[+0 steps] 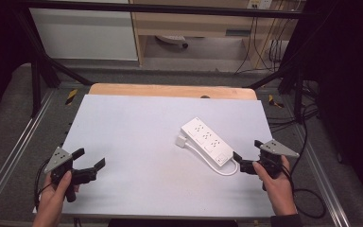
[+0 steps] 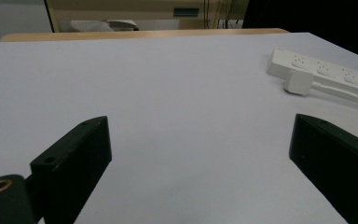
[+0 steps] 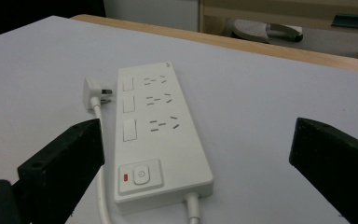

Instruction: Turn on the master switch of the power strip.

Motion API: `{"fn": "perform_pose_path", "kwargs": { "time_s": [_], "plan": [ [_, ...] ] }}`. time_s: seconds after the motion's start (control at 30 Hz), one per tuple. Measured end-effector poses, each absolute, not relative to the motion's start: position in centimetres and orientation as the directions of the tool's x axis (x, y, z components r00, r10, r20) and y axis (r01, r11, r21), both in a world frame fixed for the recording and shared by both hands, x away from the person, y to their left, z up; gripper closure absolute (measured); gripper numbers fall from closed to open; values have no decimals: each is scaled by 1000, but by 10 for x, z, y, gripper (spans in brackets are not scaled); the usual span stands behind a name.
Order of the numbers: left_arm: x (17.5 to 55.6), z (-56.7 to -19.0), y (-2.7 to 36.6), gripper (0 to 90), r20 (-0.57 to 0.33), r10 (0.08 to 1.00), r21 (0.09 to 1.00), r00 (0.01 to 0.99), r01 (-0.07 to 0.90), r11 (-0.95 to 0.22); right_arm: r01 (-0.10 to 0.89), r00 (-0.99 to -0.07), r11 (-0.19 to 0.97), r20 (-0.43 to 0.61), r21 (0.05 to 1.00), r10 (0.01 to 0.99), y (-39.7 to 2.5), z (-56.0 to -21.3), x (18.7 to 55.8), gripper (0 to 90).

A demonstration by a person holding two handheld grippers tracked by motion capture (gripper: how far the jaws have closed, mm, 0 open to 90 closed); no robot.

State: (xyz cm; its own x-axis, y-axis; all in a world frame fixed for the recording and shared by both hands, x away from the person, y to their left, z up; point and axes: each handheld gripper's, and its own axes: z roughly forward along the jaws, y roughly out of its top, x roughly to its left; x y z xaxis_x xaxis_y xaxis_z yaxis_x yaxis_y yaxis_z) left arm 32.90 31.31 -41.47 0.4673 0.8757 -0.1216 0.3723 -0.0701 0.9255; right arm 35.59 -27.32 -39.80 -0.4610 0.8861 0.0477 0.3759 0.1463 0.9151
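Note:
A white power strip (image 1: 206, 141) with three sockets lies slantwise on the white table sheet (image 1: 137, 142), right of centre. Its white plug (image 1: 181, 141) rests beside its left edge, and its cable (image 1: 227, 171) loops around the near end. My right gripper (image 1: 247, 149) is open just right of the strip's near end, holding nothing. In the right gripper view the strip (image 3: 158, 126) sits ahead between the wide-apart jaws, plug (image 3: 93, 91) to its left. My left gripper (image 1: 89, 158) is open near the front left of the sheet, well apart from the strip (image 2: 326, 70).
A wooden table edge (image 1: 170, 90) shows beyond the sheet. Black frame bars (image 1: 42, 61) stand at both back corners. Dark cables (image 1: 307, 194) trail off the table's right side. A pale cabinet (image 1: 194, 23) stands behind the table.

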Motion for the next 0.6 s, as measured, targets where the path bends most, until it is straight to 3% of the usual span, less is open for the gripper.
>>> {"fn": "perform_pose_path", "kwargs": {
  "time_s": [0.6],
  "plan": [
    [329, -415, 313, 57, -120, 877, 925, 466, 373, -72, 503, -402, 165, 61, 848, 913, -307, -434, 360, 39]
  ]
}}
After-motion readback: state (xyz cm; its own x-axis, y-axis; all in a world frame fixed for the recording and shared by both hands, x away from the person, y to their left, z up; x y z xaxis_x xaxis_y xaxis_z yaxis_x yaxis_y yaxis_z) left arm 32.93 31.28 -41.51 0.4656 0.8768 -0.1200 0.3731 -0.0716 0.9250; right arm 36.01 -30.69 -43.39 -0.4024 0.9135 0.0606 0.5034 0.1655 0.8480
